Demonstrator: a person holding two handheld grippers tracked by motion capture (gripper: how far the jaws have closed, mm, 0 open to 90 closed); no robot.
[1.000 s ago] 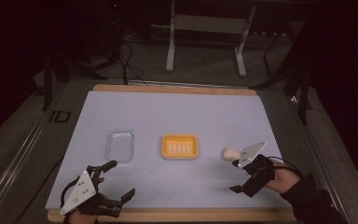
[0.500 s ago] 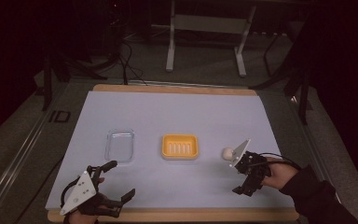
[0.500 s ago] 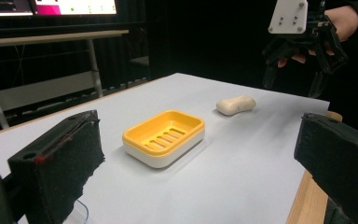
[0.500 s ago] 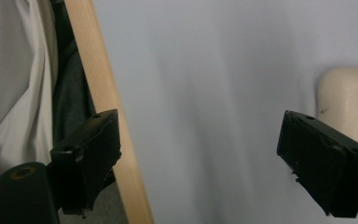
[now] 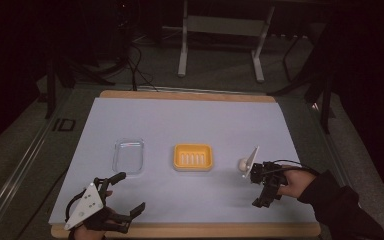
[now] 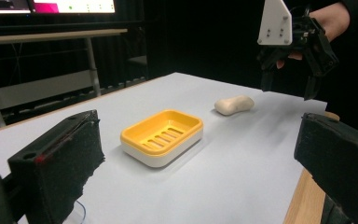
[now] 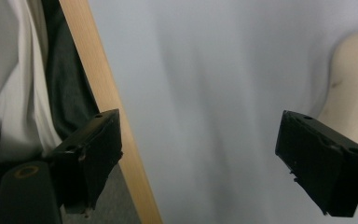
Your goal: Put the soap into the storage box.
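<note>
One yellow soap dish [image 5: 193,157], one clear tray [image 5: 129,155], one soap bar [image 6: 234,104], and two grippers: left [image 5: 125,196], right [image 5: 256,187].

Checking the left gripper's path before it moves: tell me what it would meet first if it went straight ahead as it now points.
Probably the yellow soap dish: it lies centred between the open left gripper jaws, with bare table before it. Height is unclear, so it might pass above.
</note>
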